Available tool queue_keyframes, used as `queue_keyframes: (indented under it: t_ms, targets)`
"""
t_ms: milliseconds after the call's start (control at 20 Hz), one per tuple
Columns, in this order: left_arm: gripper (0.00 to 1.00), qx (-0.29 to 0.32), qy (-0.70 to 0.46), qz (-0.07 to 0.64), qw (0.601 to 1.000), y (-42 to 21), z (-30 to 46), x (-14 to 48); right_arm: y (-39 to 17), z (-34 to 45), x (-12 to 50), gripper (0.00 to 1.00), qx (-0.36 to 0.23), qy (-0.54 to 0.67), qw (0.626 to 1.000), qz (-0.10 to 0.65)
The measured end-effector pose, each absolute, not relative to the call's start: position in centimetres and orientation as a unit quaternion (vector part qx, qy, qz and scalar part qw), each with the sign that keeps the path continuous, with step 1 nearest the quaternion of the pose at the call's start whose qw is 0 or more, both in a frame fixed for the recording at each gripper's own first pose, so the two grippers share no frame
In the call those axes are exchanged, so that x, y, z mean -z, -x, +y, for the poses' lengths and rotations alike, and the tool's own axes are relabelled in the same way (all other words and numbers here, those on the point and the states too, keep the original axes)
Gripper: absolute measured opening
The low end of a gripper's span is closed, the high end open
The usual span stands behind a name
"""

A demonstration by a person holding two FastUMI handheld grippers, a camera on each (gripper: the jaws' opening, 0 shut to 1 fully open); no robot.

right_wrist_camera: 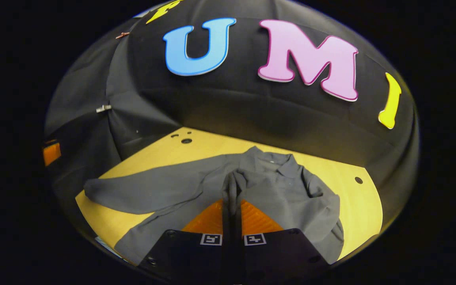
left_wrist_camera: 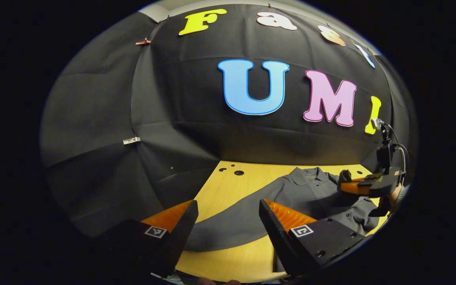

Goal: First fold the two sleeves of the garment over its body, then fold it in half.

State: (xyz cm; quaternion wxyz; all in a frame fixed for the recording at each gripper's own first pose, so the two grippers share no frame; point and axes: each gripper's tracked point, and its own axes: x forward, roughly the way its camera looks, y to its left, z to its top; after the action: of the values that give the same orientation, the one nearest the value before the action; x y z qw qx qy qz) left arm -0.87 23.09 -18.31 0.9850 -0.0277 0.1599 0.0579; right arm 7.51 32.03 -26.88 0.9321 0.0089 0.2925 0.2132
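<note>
The wooden bench carries the grey garment, collar toward the wall, one sleeve stretched out sideways, the other already over the body. Its near hem is cut off. The right hand-held gripper is pinched together on a fabric fold; the left hand-held gripper stands apart above the sleeve.

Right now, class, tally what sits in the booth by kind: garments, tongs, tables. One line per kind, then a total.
Grey collared shirt: 1
Tongs: 2, left tongs and right tongs
Wooden table: 1
Total: 4
</note>
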Motion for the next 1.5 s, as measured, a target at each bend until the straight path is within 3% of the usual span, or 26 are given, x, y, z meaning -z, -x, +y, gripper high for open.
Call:
queue_keyframes:
  t_ms: [550,600,650,750,800,850,900,1000,1050,1100,1150,1200,1500]
  targets:
    - [0.98,-0.069,0.017,0.193,0.979,0.7,27.0,22.0,-5.3,38.5,37.2,0.10,-0.220,0.004,0.881,0.419]
    - [0.98,-0.073,0.016,0.197,0.978,0.9,27.4,22.4,-5.1,38.8,37.5,0.12,-0.220,0.003,0.878,0.425]
    - [0.98,-0.076,0.017,0.201,0.977,1.3,27.7,22.9,-4.9,39.2,37.5,0.22,-0.221,-0.002,0.876,0.429]
    - [0.98,-0.080,0.016,0.209,0.975,1.6,28.1,23.9,-4.1,40.4,36.9,0.17,-0.231,-0.017,0.870,0.435]
    - [0.98,-0.082,0.014,0.213,0.974,1.6,28.3,24.3,-4.0,40.7,36.9,0.31,-0.235,-0.020,0.869,0.435]
    - [0.99,-0.083,0.012,0.216,0.973,1.8,28.6,24.8,-3.9,40.7,36.7,0.25,-0.237,-0.019,0.868,0.435]
    - [0.98,-0.084,0.011,0.218,0.972,1.9,28.7,25.2,-3.6,40.9,36.6,0.28,-0.240,-0.020,0.867,0.436]
    - [0.98,-0.088,0.009,0.222,0.971,2.1,29.1,26.0,-3.0,41.6,35.8,0.48,-0.251,-0.032,0.864,0.435]
    - [0.98,-0.092,0.007,0.225,0.970,2.2,29.4,26.5,-2.6,41.8,35.3,0.42,-0.257,-0.040,0.862,0.435]
    - [0.98,-0.095,0.007,0.230,0.968,2.3,29.7,27.1,-2.3,41.9,34.7,0.63,-0.263,-0.048,0.860,0.434]
    - [0.98,-0.099,0.008,0.236,0.967,2.3,29.9,27.9,-2.0,41.8,34.2,0.53,-0.265,-0.053,0.860,0.434]
    - [0.99,-0.103,0.009,0.244,0.964,2.4,30.2,28.7,-1.7,41.6,33.5,0.64,-0.267,-0.057,0.860,0.432]
    - [0.98,-0.139,0.024,0.302,0.943,2.2,32.3,34.0,-0.1,39.0,30.1,0.64,-0.270,-0.077,0.867,0.411]
